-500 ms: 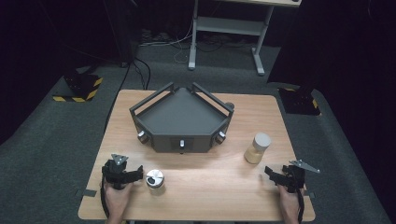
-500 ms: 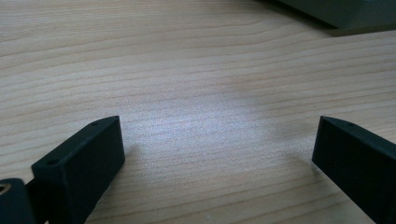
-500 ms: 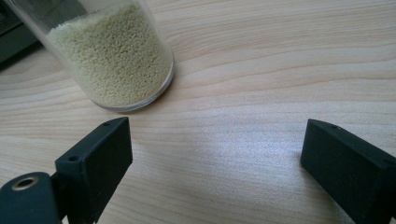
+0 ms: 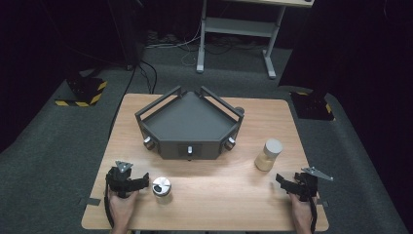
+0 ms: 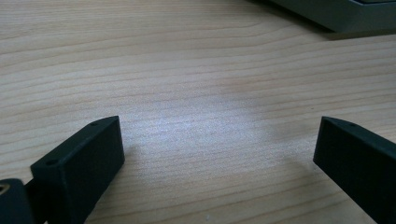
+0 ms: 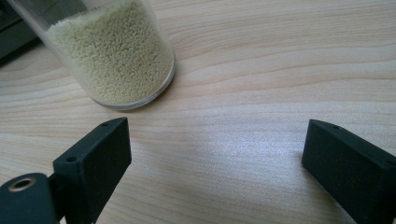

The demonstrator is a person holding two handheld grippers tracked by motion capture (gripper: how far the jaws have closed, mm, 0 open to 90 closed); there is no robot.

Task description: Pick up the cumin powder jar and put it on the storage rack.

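Wooden table [image 4: 219,195] w/ a dark grey angular tray [image 4: 189,124] at the back centre. Left gripper [image 4: 141,182] rests near the front-left edge, jaws wide apart, nothing btwn them; a small jar w/ a silver lid [image 4: 161,189] stands just beside its tips. Right gripper [image 4: 281,179] sits at front right, jaws also spread wide & empty. Clear jar of pale yellow grains [image 6: 112,58], upright, stands near it, ahead & to the left of the jaws, not touching.

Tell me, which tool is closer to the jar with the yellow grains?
Right. The right tool sits just in front of the grain jar, open and empty. The left tool is across the table, beside the small shaker.
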